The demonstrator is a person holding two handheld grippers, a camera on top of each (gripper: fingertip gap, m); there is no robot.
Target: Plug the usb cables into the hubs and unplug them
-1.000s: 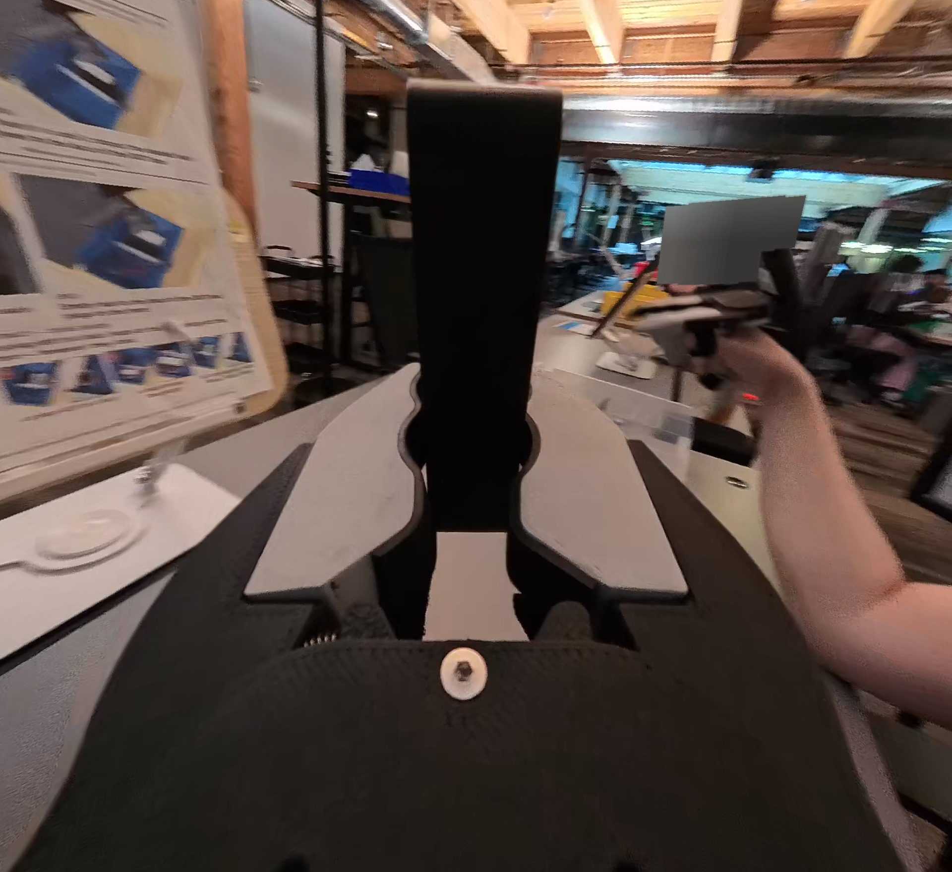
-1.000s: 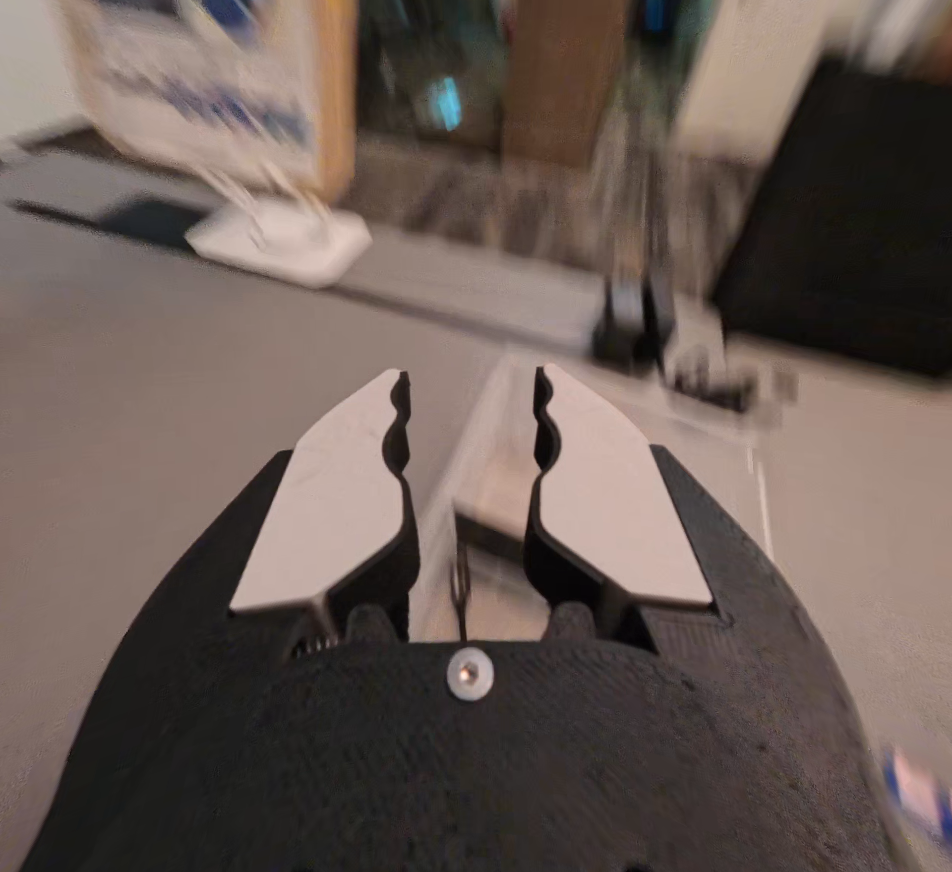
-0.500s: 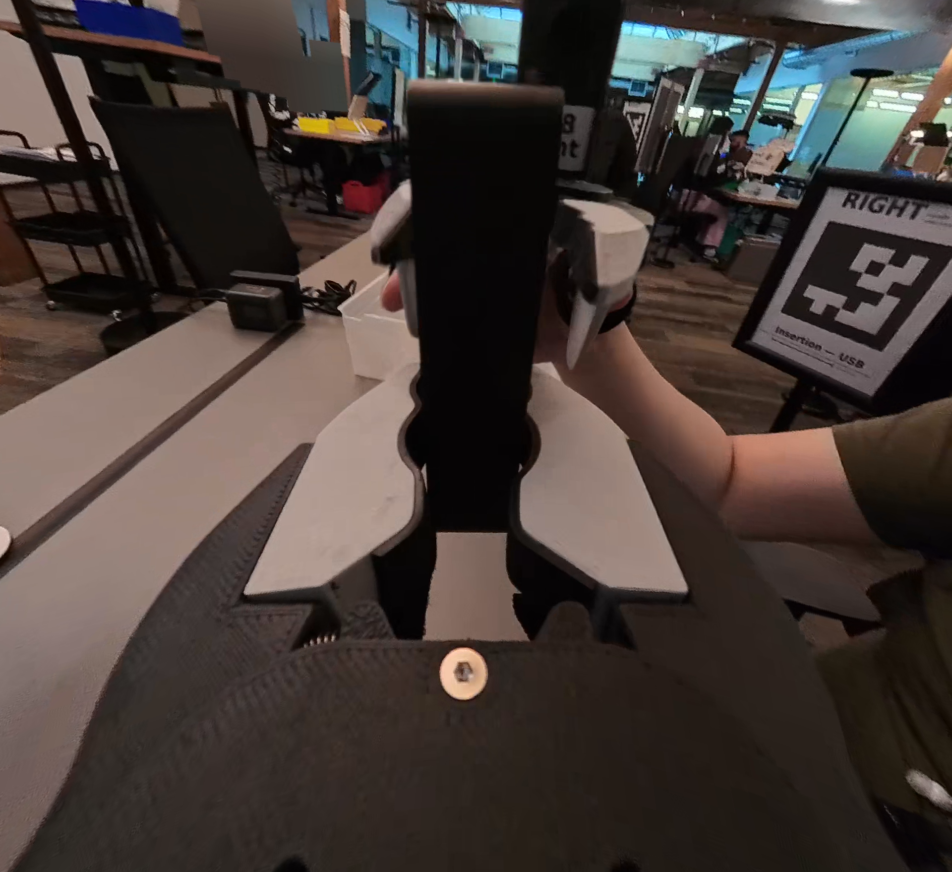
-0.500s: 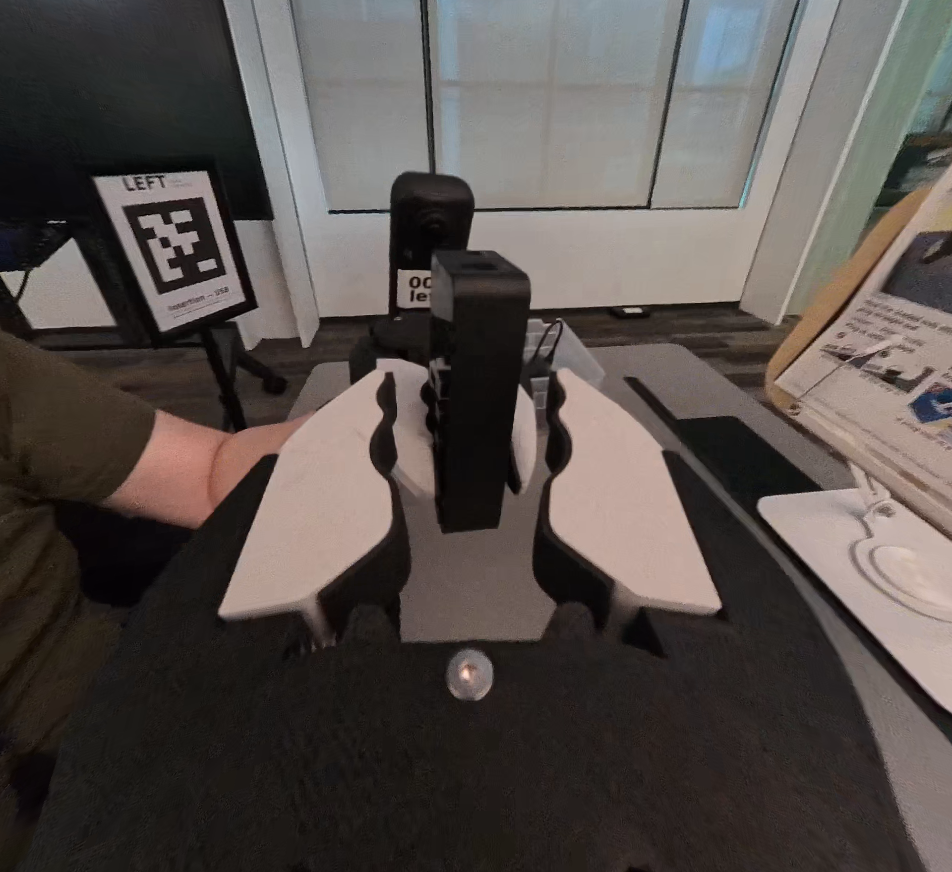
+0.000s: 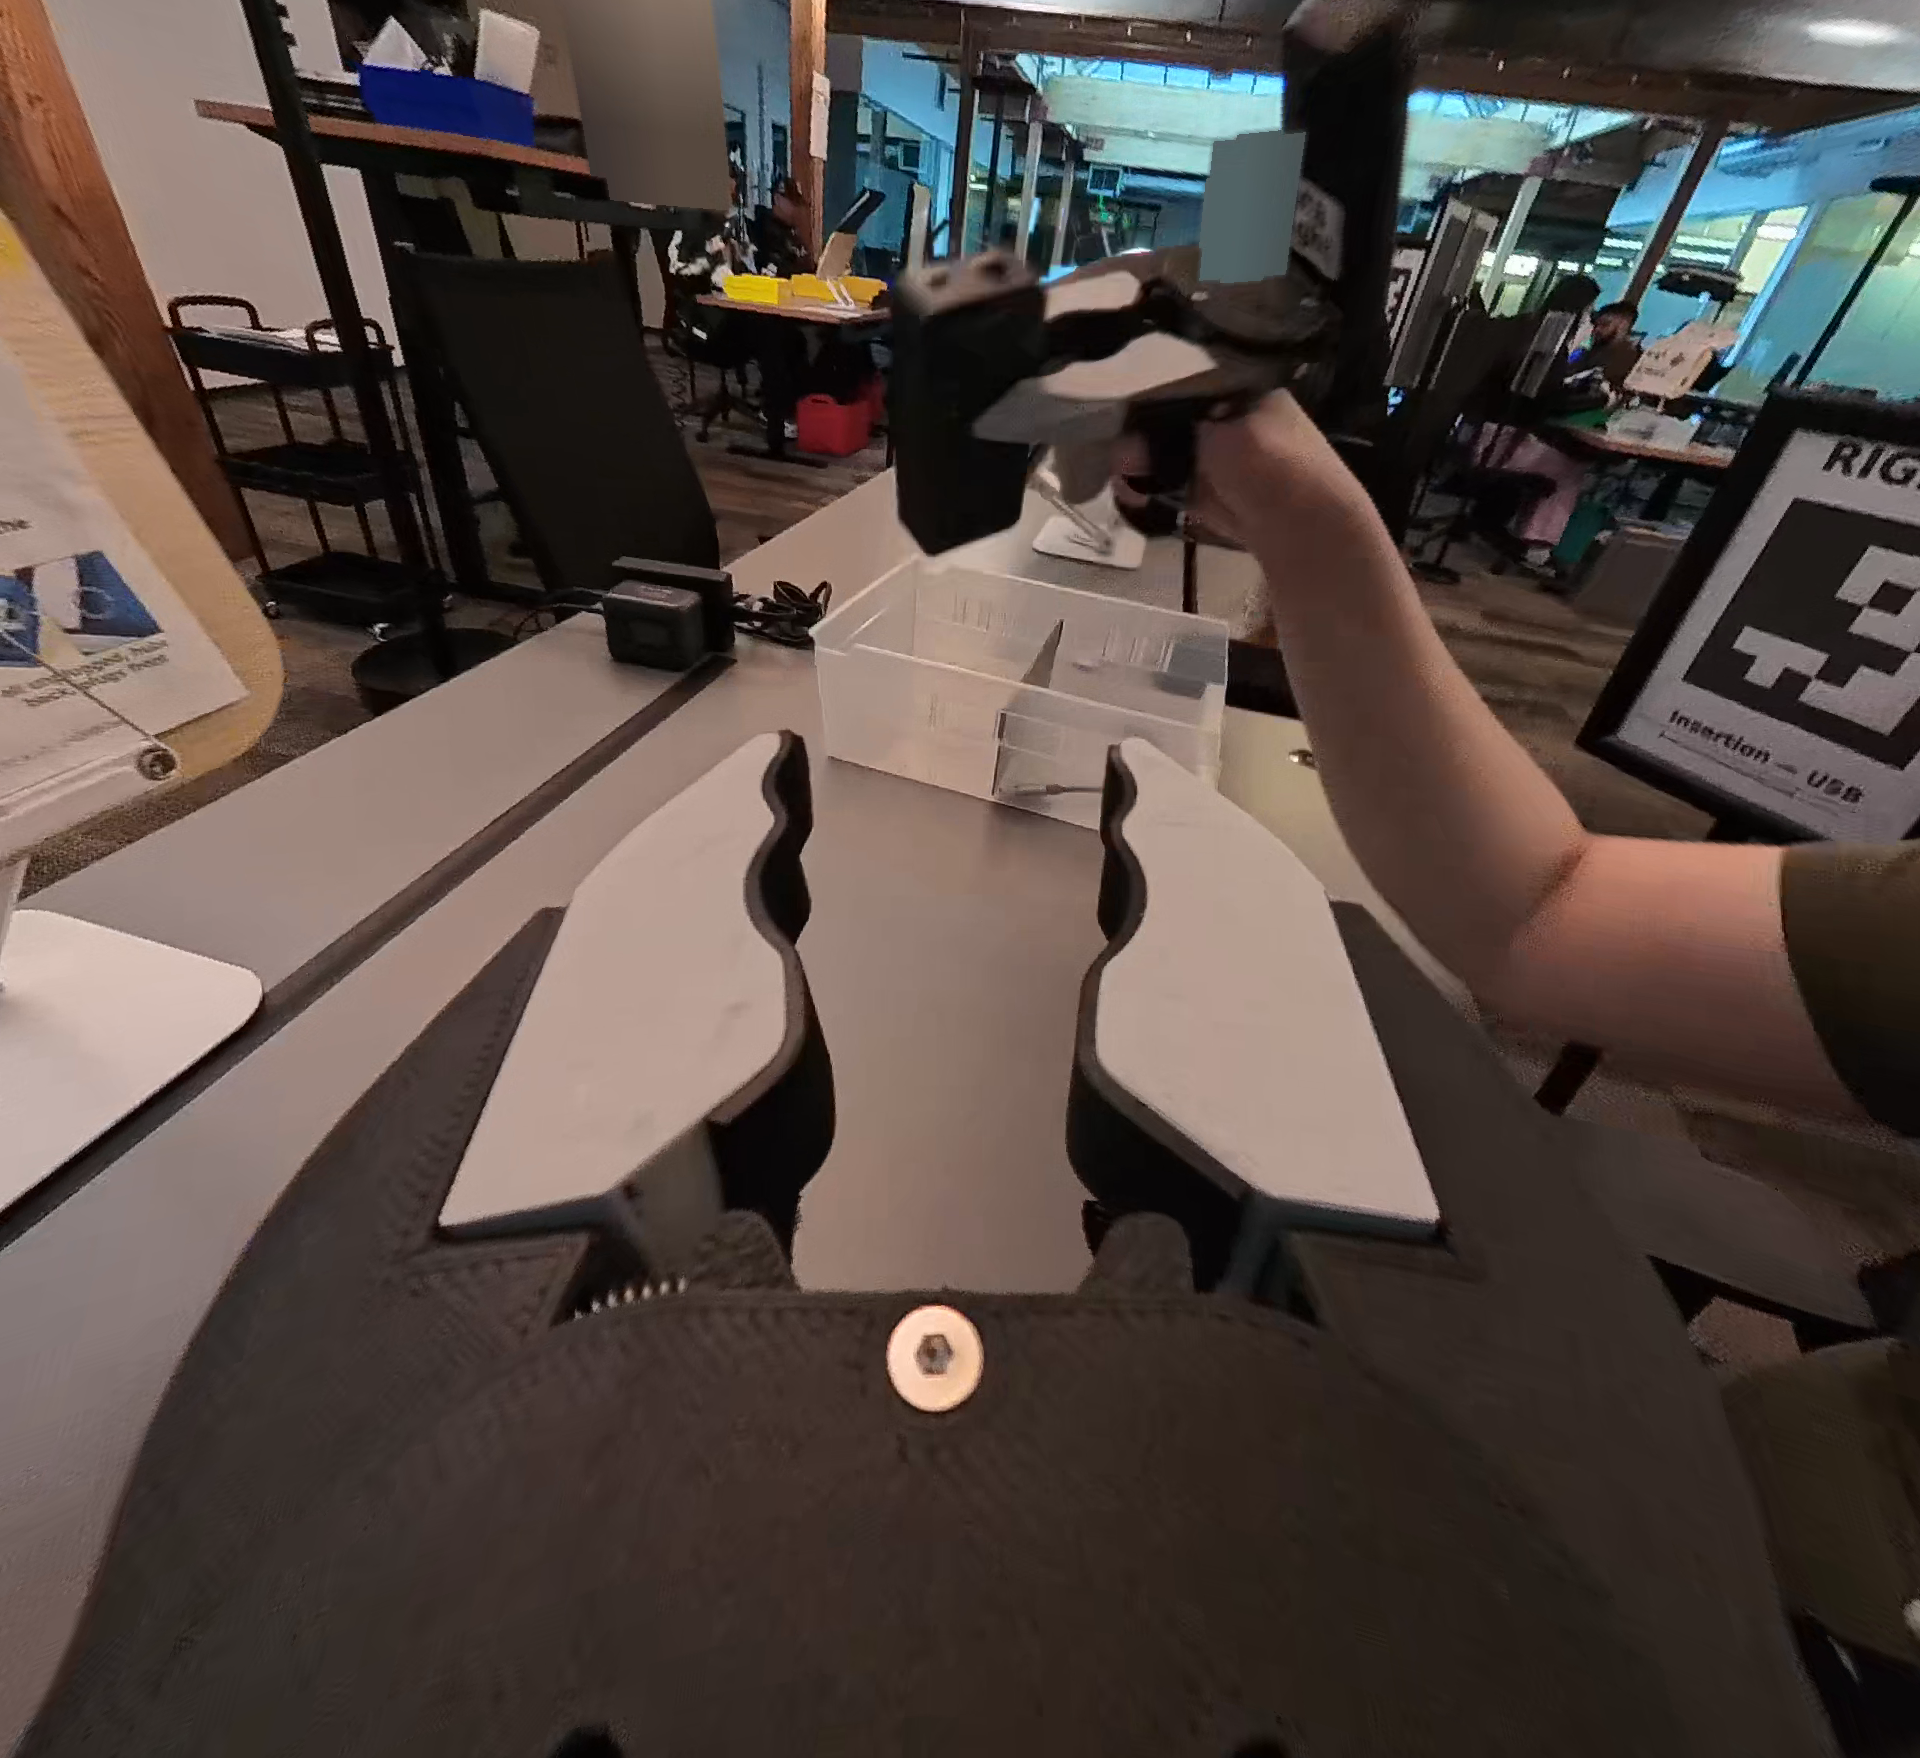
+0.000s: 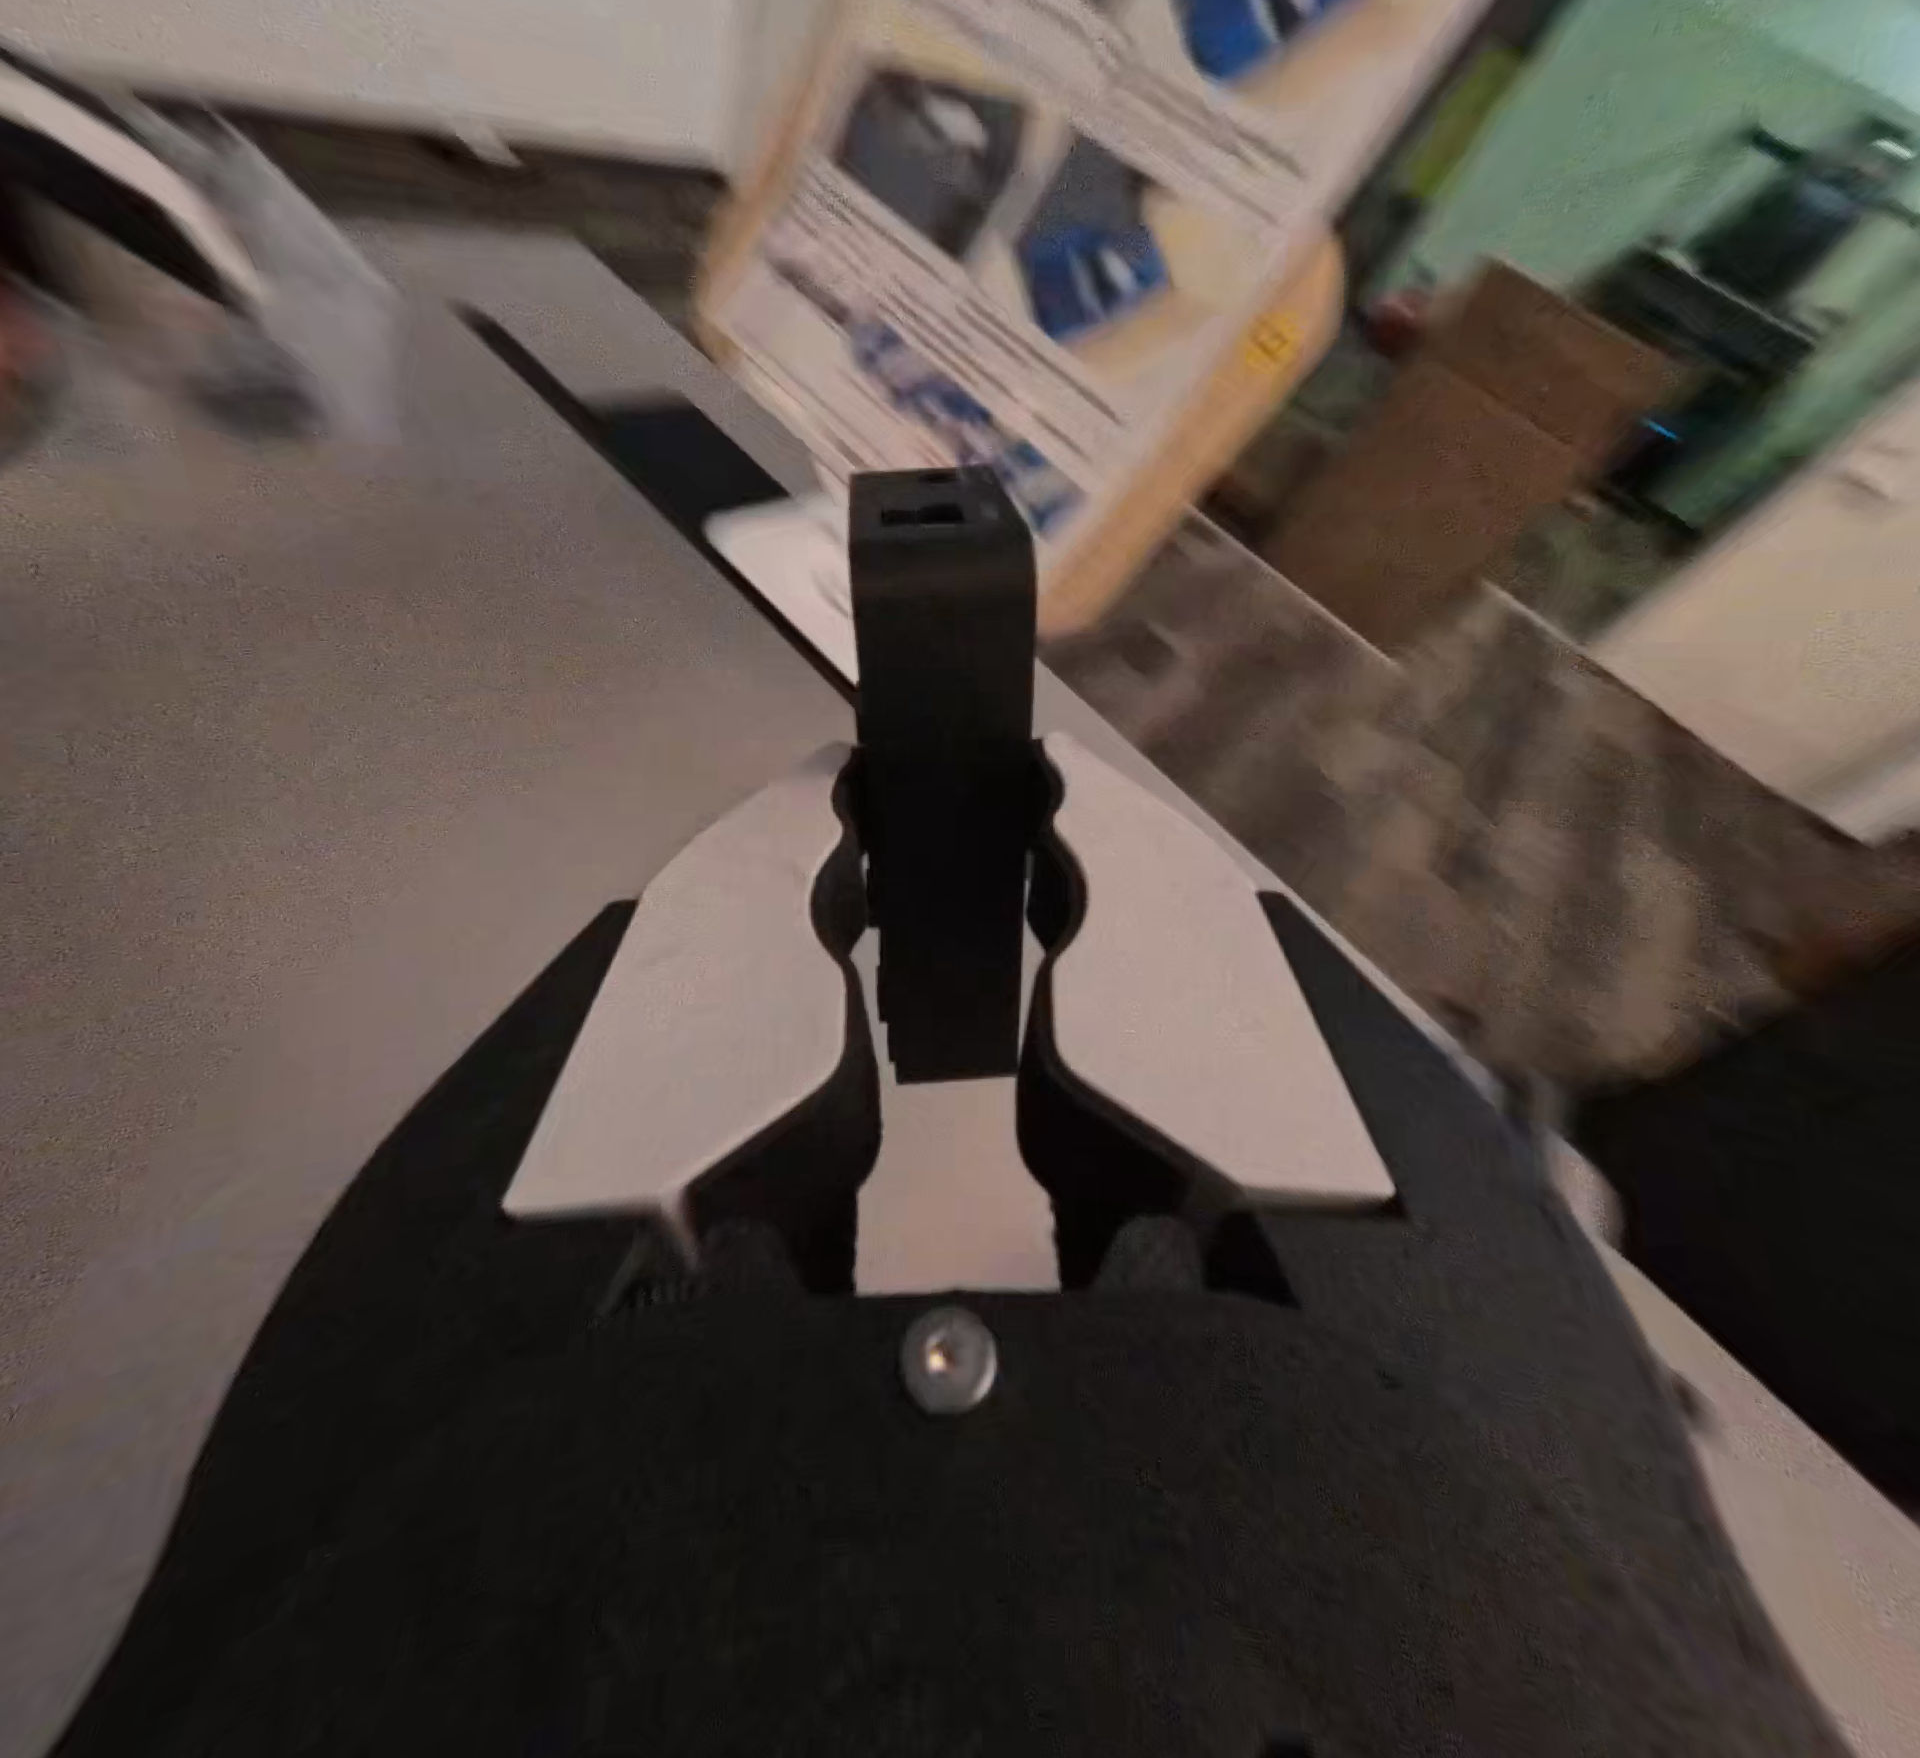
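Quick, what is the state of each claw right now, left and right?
Left claw: open, holding nothing.
Right claw: closed on the black hub, raised above the table.

Divided bin (image 5: 1023, 690) sitting on the surface (image 5: 364, 877), straight ahead of the left gripper (image 5: 951, 799). Power adapter (image 5: 665, 612) lying left of the bin, cables beside it. Right gripper (image 5: 1060, 363) hanging above the bin with the hub (image 5: 961, 420) between its jaws. Instruction board (image 5: 94, 628) standing far left, marker sign (image 5: 1808, 628) standing right.
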